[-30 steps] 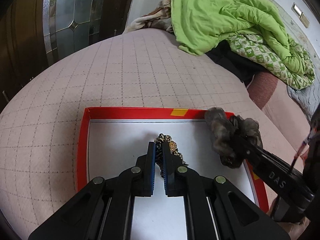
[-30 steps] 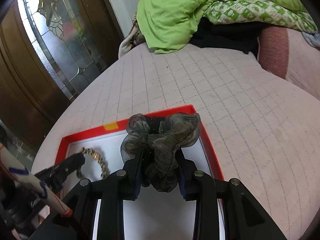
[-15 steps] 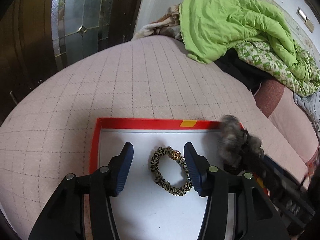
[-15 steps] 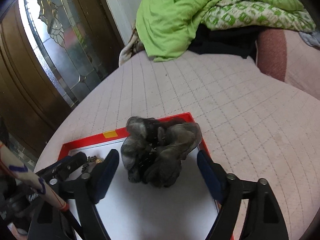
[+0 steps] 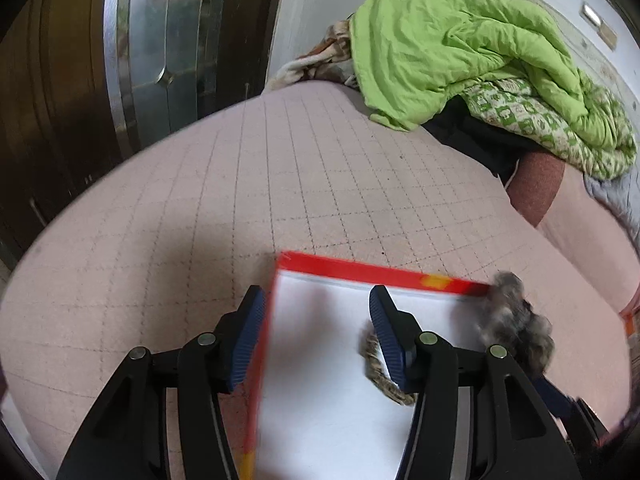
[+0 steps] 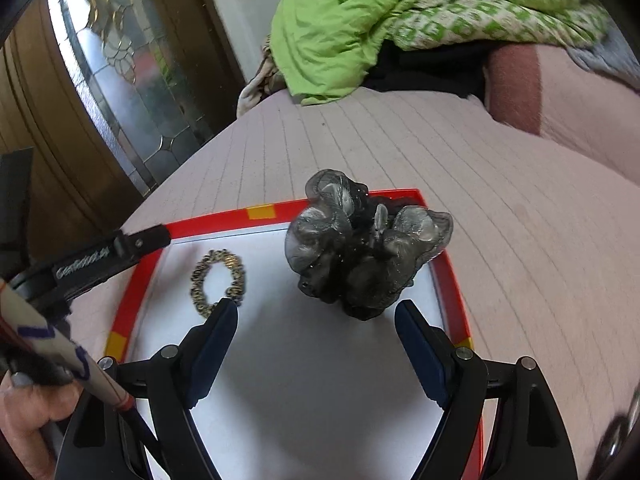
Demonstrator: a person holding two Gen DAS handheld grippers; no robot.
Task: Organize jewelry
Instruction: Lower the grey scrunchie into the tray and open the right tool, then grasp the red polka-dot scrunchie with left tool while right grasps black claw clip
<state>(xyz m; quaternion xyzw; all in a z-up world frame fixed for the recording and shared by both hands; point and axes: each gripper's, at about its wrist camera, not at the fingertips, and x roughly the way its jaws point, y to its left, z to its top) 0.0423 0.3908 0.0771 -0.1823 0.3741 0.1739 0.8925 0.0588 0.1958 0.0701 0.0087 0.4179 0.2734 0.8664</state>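
A red-rimmed tray with a white floor lies on the pink quilted bed; it also shows in the left wrist view. A leopard-print hair tie lies in its left half, partly hidden behind a finger in the left wrist view. A grey sheer scrunchie lies at the tray's far right; it also shows in the left wrist view. My right gripper is open and empty, just behind the scrunchie. My left gripper is open and empty over the tray's left edge.
A green quilt and patterned bedding are piled at the bed's far end. A dark wooden door with leaded glass stands at the left. A hand holds the left gripper's handle.
Both grippers opened and let go: the left released the leopard hair tie, the right released the grey scrunchie. Both then drew back, and the left shifted to the tray's left edge.
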